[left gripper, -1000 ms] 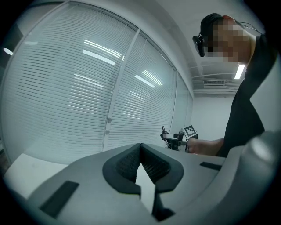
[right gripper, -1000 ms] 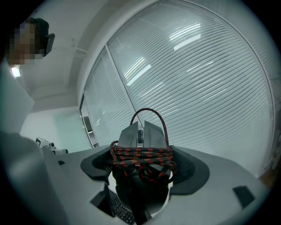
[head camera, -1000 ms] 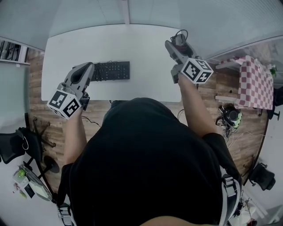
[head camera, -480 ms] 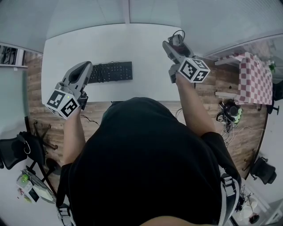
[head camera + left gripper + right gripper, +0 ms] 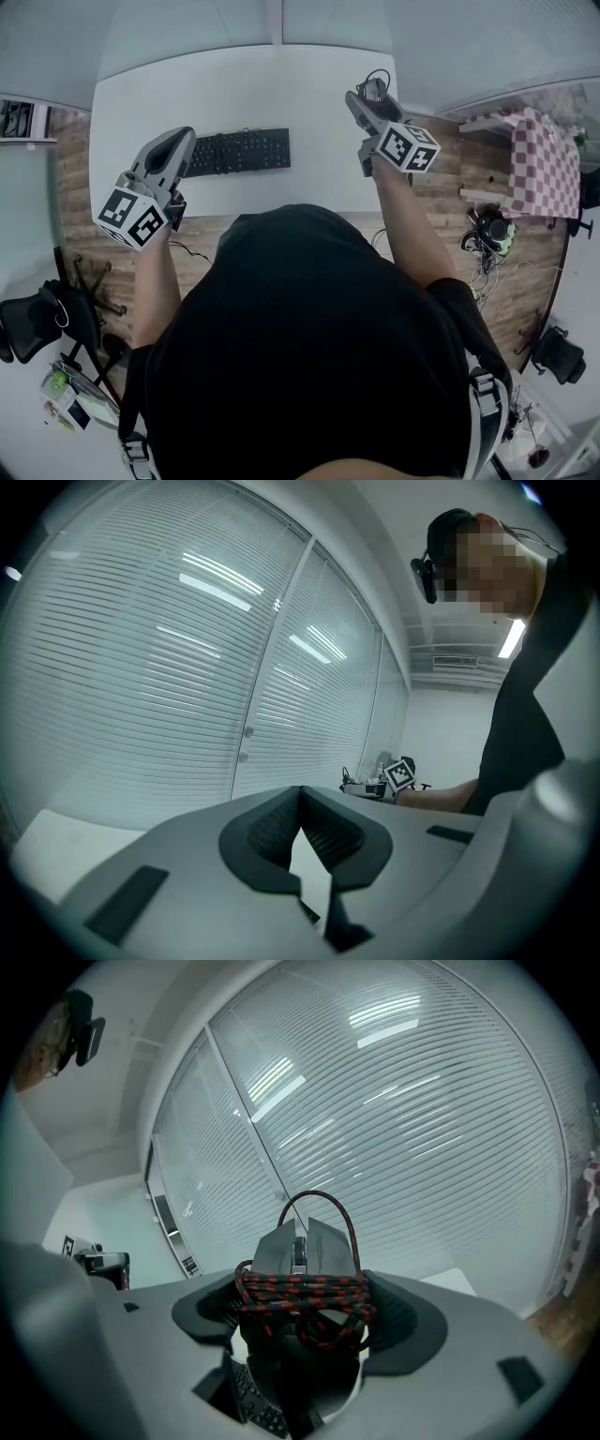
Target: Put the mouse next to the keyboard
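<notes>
A black keyboard point(image 5: 239, 152) lies on the white table point(image 5: 309, 178), left of its middle. My right gripper point(image 5: 367, 97) hovers over the table's far right corner, shut on a dark mouse point(image 5: 378, 88). In the right gripper view the mouse point(image 5: 302, 1245) sits upright between the jaws of the right gripper point(image 5: 300, 1290), its red-and-black braided cable point(image 5: 305, 1296) wound round it. A strip of the keyboard point(image 5: 249, 1397) shows below. My left gripper point(image 5: 181, 141) hangs at the keyboard's left end. In its own view the left gripper point(image 5: 300, 795) is shut on nothing.
Slatted blinds fill the wall beyond the table. A red-checked cloth point(image 5: 541, 172) covers a small stand to the right, with tangled cables point(image 5: 490, 240) on the wooden floor beside it. Black office chairs point(image 5: 37, 319) stand at the left.
Hardly anything. Both grippers keep their places, the right one still holding the mouse; the view has shifted a little.
</notes>
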Available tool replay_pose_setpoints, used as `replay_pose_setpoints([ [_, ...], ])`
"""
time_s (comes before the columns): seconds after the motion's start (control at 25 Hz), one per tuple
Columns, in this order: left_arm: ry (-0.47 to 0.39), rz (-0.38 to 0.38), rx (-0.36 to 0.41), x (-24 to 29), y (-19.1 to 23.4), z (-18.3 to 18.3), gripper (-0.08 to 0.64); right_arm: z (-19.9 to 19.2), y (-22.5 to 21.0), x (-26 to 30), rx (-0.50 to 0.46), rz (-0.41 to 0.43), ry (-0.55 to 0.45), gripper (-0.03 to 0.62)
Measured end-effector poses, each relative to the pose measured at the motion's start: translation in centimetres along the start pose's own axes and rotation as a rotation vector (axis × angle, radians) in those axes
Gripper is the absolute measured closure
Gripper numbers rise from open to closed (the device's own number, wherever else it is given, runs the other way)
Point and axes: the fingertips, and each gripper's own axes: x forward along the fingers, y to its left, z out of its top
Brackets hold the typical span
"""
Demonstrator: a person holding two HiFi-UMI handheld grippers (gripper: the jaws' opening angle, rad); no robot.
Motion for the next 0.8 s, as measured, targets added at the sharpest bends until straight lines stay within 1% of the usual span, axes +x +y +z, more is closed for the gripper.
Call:
replay_pose_setpoints([
  [0.2, 0.011, -0.012, 0.003, 0.4, 1.4, 0.1, 0.538, -2.6, -1.1, 1.3, 0.008, -0.033, 0.055, 0.190],
  [0.48, 0.005, -0.024, -0.002, 0.3, 3.3, 0.5, 0.538, -6.3, -2.1, 2.6, 0.024, -0.080, 0.120, 0.190],
  [0.8, 0.031, -0.034, -0.017, 1.0, 5.3, -0.1, 0.538, -10.6, -4.0, 4.7, 0.040, -0.116, 0.218, 0.190],
])
